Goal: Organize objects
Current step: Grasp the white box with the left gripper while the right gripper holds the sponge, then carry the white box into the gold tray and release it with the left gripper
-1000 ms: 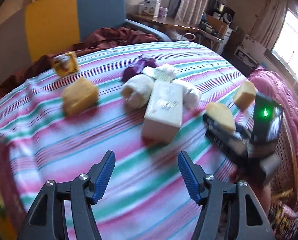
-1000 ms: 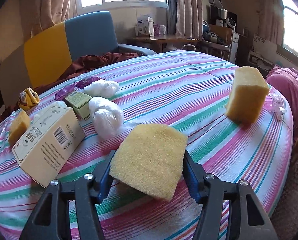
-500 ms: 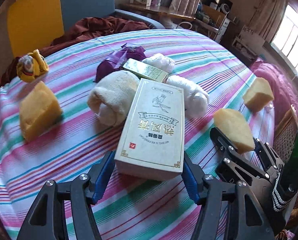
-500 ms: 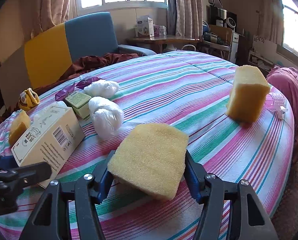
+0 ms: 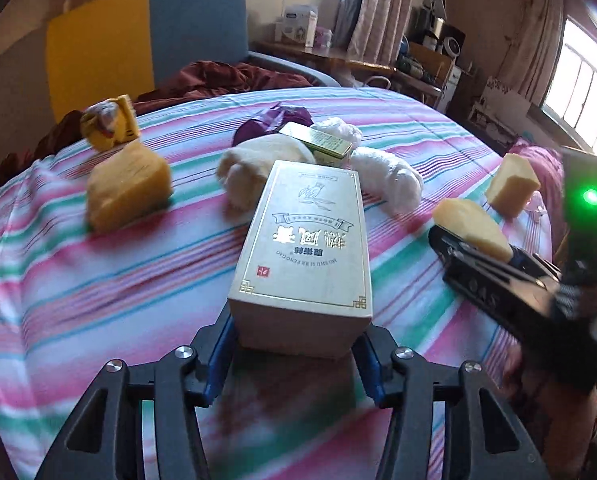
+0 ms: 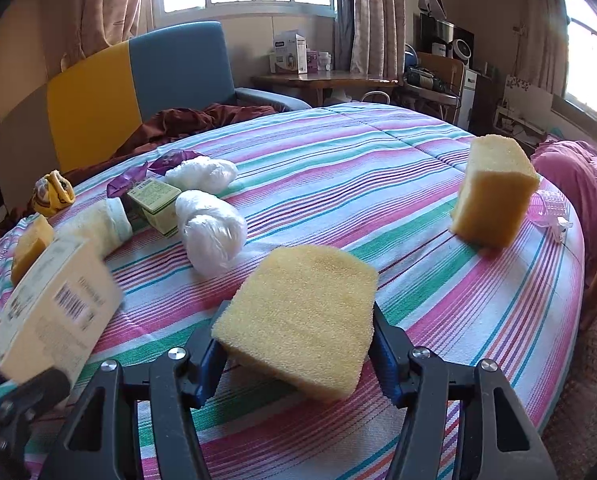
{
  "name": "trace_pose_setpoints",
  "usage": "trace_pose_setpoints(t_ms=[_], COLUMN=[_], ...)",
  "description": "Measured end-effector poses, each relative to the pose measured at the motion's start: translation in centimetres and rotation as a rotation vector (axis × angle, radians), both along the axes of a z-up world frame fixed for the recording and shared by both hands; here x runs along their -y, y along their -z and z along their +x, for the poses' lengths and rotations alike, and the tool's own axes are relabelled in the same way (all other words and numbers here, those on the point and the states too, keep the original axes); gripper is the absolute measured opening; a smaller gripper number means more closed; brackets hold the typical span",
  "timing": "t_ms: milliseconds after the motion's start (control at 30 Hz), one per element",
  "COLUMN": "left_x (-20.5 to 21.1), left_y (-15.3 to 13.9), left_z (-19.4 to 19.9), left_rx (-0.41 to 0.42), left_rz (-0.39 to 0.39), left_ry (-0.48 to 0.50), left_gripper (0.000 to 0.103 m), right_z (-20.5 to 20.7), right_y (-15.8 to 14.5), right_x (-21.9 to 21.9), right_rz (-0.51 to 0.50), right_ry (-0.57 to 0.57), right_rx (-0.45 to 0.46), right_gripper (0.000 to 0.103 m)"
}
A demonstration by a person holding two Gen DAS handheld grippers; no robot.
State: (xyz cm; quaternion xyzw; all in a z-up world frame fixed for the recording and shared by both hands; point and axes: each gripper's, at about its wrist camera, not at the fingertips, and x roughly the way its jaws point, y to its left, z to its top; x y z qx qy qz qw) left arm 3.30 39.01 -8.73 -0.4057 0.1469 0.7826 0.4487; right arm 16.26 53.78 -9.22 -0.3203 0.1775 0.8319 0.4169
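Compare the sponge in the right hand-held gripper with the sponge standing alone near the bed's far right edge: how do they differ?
The held sponge sits between the right hand-held gripper fingers, raised off the striped bedspread and lying flat with its broad face up. The far sponge rests on the bedspread untouched, standing taller on a narrower face. It also sits beside a clear pink plastic item. Both are yellow, porous blocks.

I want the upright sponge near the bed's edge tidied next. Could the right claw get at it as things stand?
Probably not yet: the right claw is shut on a flat sponge. The striped cover up to the upright sponge looks free otherwise.
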Motion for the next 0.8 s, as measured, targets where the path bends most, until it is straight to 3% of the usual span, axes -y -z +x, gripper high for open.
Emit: trace_pose_setpoints(t_ms=[467,667,800], left_x=[7.0,9.7,11.5], left_y=[-1.2,-2.5,-2.9], left_z=[1.0,1.2,0.9], left_rx=[0.084,0.053,0.081], left_rz=[0.098,0.135,0.16], left_ry=[-0.085,-0.102,-0.14], left_gripper=[0.053,0.052,0.052], right_z=[-0.7,-1.6,-2.0], right_y=[-0.3,-0.6,-0.5], right_x=[0.9,2.8,4.2], right_rz=[0.069,0.161,0.206], right_ry=[0.007,-0.046,-0.095], right_rx=[0.071,0.121,0.15], right_gripper=[0.057,0.055,0.055])
